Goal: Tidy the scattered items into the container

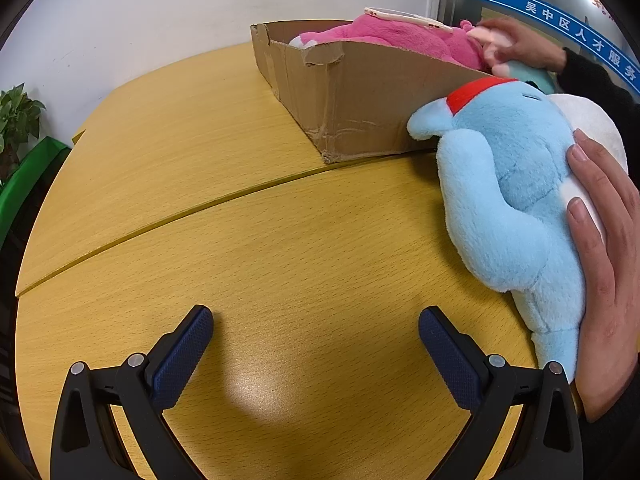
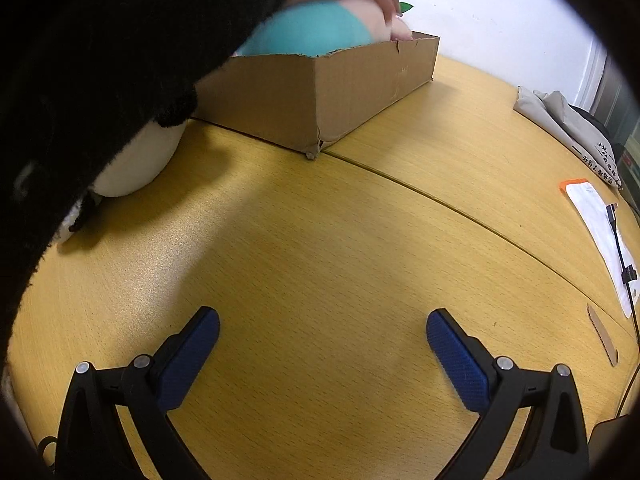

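The left tongs (image 1: 316, 326) hang wide open above a yellow wooden table (image 1: 248, 240), holding nothing. Ahead and to their right lies a light blue plush toy (image 1: 508, 196) with a red band, a bare hand (image 1: 604, 264) resting on its side. It touches the near wall of a torn cardboard box (image 1: 360, 96) farther ahead. Inside the box sits a pink plush toy (image 1: 400, 38), with another hand (image 1: 520, 42) on it.

The right tongs (image 2: 323, 326) are also wide open and empty. The box (image 2: 344, 84) lies ahead of them, a teal plush toy (image 2: 308, 32) rising above its rim under a black sleeve (image 2: 100, 72).
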`<act>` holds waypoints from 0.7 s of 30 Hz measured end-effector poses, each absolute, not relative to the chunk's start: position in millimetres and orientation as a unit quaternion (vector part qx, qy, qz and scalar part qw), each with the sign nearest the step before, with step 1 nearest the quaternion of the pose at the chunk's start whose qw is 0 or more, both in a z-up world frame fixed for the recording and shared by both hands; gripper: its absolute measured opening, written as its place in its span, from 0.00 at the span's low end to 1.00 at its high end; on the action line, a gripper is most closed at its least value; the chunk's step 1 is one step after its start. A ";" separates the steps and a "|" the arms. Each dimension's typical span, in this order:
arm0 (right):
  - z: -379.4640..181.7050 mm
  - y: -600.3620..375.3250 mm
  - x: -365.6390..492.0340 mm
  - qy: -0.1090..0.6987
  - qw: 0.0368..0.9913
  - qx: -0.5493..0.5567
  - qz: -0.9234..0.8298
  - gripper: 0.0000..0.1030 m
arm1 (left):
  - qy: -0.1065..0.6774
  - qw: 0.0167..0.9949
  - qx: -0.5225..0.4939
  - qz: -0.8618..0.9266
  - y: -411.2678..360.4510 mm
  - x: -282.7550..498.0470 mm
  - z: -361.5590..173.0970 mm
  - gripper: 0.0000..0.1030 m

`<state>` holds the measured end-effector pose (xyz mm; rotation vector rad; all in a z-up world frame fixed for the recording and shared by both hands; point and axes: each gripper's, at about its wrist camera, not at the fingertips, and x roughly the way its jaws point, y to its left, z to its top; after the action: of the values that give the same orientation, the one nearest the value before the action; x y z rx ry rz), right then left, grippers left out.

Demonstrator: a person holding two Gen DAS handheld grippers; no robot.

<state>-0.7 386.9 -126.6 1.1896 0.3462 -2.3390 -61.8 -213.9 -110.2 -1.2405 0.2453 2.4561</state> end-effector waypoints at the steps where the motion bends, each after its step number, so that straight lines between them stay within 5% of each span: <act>1: -126.6 387.0 -0.8 0.127 0.245 0.436 -0.857 1.00 | 0.086 0.186 -0.441 0.874 -213.5 -61.9 -110.3 1.00; 21: -126.6 387.1 -0.8 0.128 0.247 0.435 -0.856 1.00 | 0.086 0.187 -0.441 0.874 -212.2 -62.4 -110.6 1.00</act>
<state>-0.8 387.1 -126.6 1.1876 0.3485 -2.3353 -62.4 -212.2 -110.6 -1.2422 0.2432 2.4598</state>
